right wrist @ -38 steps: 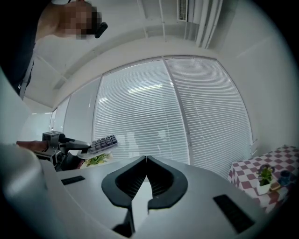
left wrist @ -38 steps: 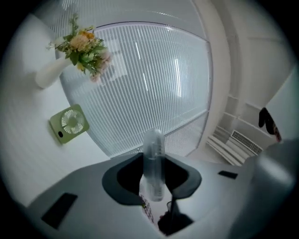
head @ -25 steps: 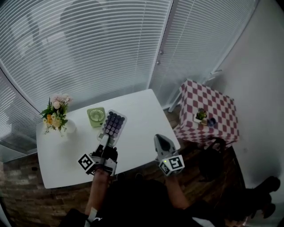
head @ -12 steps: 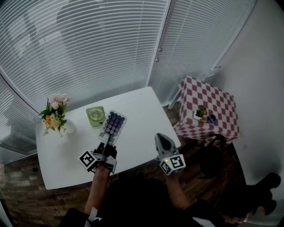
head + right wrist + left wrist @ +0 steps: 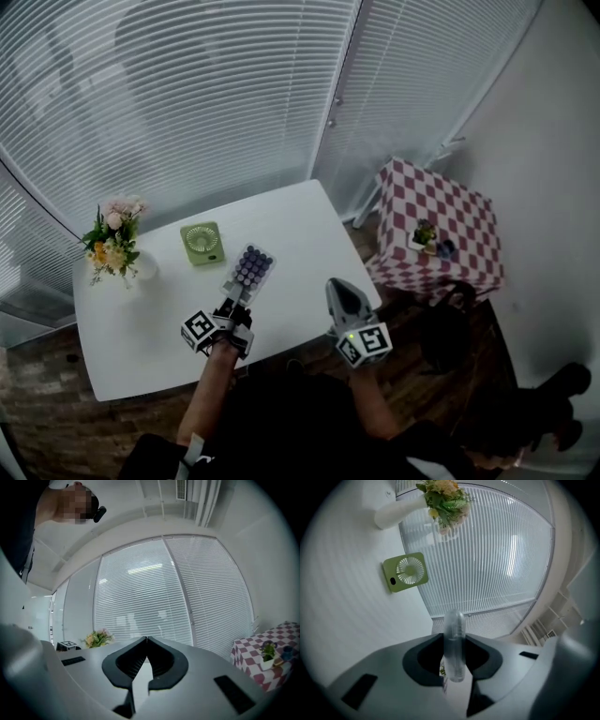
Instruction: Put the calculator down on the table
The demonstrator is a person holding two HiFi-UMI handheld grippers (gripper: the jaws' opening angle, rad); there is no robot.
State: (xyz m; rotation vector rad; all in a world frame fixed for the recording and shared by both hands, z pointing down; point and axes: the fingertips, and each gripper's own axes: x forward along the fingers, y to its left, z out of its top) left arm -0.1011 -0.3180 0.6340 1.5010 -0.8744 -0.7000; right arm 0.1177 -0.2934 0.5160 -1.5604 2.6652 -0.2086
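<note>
**Left gripper (image 5: 238, 292):** The jaws are closed on the near short end of the calculator (image 5: 251, 268), one pad on each face. In the left gripper view the calculator appears edge-on between the pads, and its casing looks clear along that edge.

**Calculator:** It extends away from the person with its dark keys facing up. It sits over the middle of the white table (image 5: 141, 337), somewhat nearer the near edge than the far one. Whether its underside touches the tabletop cannot be told from either view.

**Right gripper (image 5: 340, 287):** The jaws are closed tip to tip with nothing between them. It is held over the table's near edge, close to the near right corner and well apart from the calculator.

**Other items on the table:**
- A green fan (image 5: 202, 242) lies flat beyond the calculator towards the far edge, near it but not touching.
- A vase of flowers (image 5: 114, 246) stands upright at the far left corner.

**Surroundings:**
- White blinds (image 5: 206, 103) run behind the far edge.
- A side table with a red-and-white chequered cloth (image 5: 441, 220) stands to the right of the white table, off its far right corner.
- A small potted plant (image 5: 424, 239) stands on that side table.
</note>
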